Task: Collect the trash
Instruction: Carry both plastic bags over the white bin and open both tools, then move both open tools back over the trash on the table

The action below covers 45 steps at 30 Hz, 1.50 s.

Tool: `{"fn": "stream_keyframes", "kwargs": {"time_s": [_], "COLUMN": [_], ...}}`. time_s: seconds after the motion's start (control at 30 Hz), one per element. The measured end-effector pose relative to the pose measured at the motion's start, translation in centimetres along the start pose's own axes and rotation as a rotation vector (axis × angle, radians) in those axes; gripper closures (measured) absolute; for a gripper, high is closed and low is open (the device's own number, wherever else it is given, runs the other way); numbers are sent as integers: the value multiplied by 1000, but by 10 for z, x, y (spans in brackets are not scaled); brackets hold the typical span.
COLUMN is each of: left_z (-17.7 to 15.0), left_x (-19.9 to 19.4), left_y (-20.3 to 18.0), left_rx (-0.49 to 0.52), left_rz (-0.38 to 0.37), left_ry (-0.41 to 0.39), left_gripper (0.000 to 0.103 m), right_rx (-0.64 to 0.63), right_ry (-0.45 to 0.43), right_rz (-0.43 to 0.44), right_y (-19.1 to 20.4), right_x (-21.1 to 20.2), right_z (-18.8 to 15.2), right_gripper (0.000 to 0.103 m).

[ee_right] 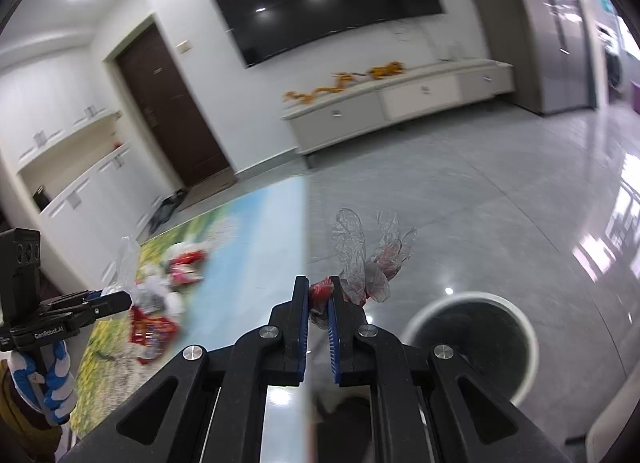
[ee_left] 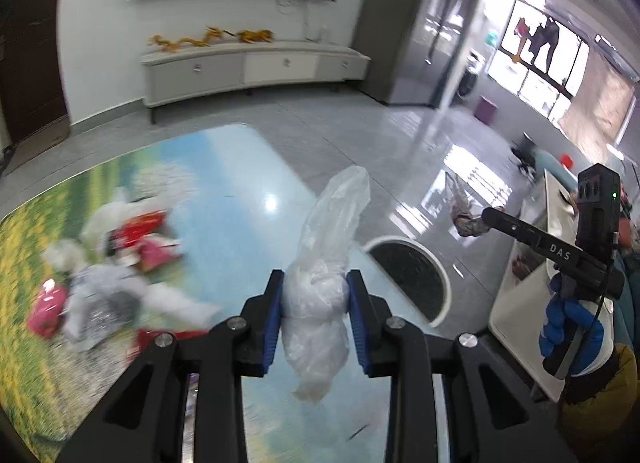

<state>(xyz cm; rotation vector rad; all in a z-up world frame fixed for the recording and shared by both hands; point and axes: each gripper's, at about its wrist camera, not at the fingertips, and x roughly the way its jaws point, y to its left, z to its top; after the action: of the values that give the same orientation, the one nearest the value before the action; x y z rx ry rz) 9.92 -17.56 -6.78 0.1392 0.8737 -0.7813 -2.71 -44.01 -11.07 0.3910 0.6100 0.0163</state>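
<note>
My left gripper (ee_left: 315, 295) is shut on a knotted clear plastic bag (ee_left: 320, 263), held above the table's right edge; it also shows in the right wrist view (ee_right: 114, 299). My right gripper (ee_right: 319, 299) is shut on a crumpled clear wrapper with red print (ee_right: 360, 263), held above the floor just past the table edge; it also shows in the left wrist view (ee_left: 486, 217). A round white-rimmed trash bin (ee_left: 412, 275) stands on the floor beside the table, also in the right wrist view (ee_right: 472, 339). A pile of red, pink and white wrappers (ee_left: 112, 263) lies on the table.
The table (ee_left: 224, 183) has a glossy meadow-and-sky print. A white TV cabinet (ee_left: 256, 67) stands against the far wall under a large dark screen. A white side table (ee_left: 532, 303) stands right of the bin. The grey tile floor (ee_right: 480, 203) is shiny.
</note>
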Motion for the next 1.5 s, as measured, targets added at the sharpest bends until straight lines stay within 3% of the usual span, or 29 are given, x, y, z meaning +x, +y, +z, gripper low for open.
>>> {"fn": "stream_keyframes", "kwargs": {"time_s": [0.23,0.47,0.57,0.67,0.83,1.07,1.3,1.5], "left_z": [40,63,68,69,67,65,53,34], "left_x": [77,142,160,165,149,96,43,-12], "left_y": [-82,-126,-132,-131,-126,-114,-92,-48], "left_rx": [87,94,61,30,47,39,58,64], "left_rz": [-96,-178,-215,-240,-213,-184,-143,-45], "left_ry": [88,143,162,159,123,-27,-53,-119], "left_gripper": [74,71,46,44,44,44,44,44], "right_rx": [125,190,206,235,255,203,101,10], "right_ry": [6,55,73,91,80,19,-48,-86], "right_rz": [-49,-85,-115,-147,-152,-148,-122,-82], "right_y": [-66,-113,-128,-143,-146,-123,-67,-15], "right_x": [1,19,29,34,24,0,-32,-49], "right_z": [-11,-20,-25,-29,-33,-15,6,23], "right_gripper": [94,93,90,74,74,74,74,74]}}
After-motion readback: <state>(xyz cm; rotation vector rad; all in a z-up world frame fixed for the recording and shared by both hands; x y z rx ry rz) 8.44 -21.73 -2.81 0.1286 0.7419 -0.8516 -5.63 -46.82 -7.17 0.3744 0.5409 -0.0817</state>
